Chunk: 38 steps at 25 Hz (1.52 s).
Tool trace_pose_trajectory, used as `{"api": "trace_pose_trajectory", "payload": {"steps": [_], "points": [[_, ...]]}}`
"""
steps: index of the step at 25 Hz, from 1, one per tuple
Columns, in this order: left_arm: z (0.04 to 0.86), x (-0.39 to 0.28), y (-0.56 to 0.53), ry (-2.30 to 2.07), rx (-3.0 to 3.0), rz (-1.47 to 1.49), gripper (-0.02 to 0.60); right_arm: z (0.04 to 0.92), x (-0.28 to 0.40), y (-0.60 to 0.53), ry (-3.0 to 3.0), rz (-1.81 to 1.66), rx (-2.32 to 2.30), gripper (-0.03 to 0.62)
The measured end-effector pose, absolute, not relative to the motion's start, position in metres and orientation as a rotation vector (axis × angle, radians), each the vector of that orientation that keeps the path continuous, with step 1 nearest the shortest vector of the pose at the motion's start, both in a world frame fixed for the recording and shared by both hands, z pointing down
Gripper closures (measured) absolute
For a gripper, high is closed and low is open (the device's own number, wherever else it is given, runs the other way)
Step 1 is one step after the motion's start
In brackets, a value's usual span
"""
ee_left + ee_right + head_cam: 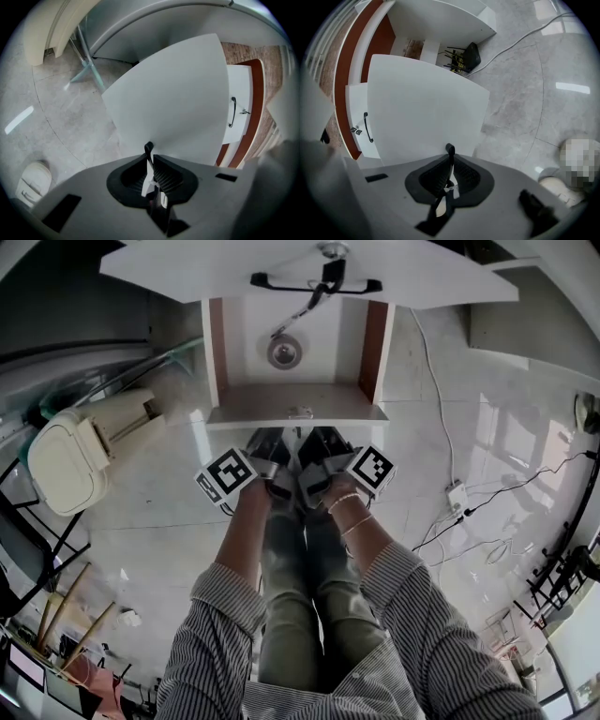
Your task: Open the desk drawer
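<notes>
While both claws hang before the desk, entries stand thus.
Left claw [149, 150]: jaws narrow, all but together, nothing between them.
Right claw [450, 151]: the same, empty.
Drawer [253, 407]: white front, far of both my claws, centred between them.
Handle [232, 112]: black bar, right of my left claw and left of my right claw; neither clearly nearer. I judge its long axis runs left to right across the front.

One white desk [422, 277], one drawer handle [232, 112], two grippers [148, 149] [449, 151], one lidded bin [66, 460], one power strip [457, 495]
</notes>
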<state>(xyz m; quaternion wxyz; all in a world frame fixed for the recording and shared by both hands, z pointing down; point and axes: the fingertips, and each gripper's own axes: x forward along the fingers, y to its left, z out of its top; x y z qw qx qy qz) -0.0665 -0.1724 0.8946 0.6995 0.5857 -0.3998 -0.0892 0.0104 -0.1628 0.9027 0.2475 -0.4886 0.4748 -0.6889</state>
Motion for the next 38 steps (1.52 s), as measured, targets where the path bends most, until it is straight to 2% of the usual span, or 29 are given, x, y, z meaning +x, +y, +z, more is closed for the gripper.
{"api": "trace_pose_trajectory", "payload": {"steps": [11,23,38], "points": [[0.918,-0.069,-0.156,-0.894,1.299,-0.096,0.538,0.926,0.008,-0.144,1.245,-1.909,-1.378,0.562],[0.927,-0.071,-0.155,-0.883,1.281,-0.154,0.537,0.933,0.006,-0.142,1.253,-1.905,-1.354,0.562],[0.876,-0.077,-0.101,-0.825,1.291,-0.082,0.54,0.889,0.002,-0.109,1.362,-2.0,-1.336,0.557]]}}
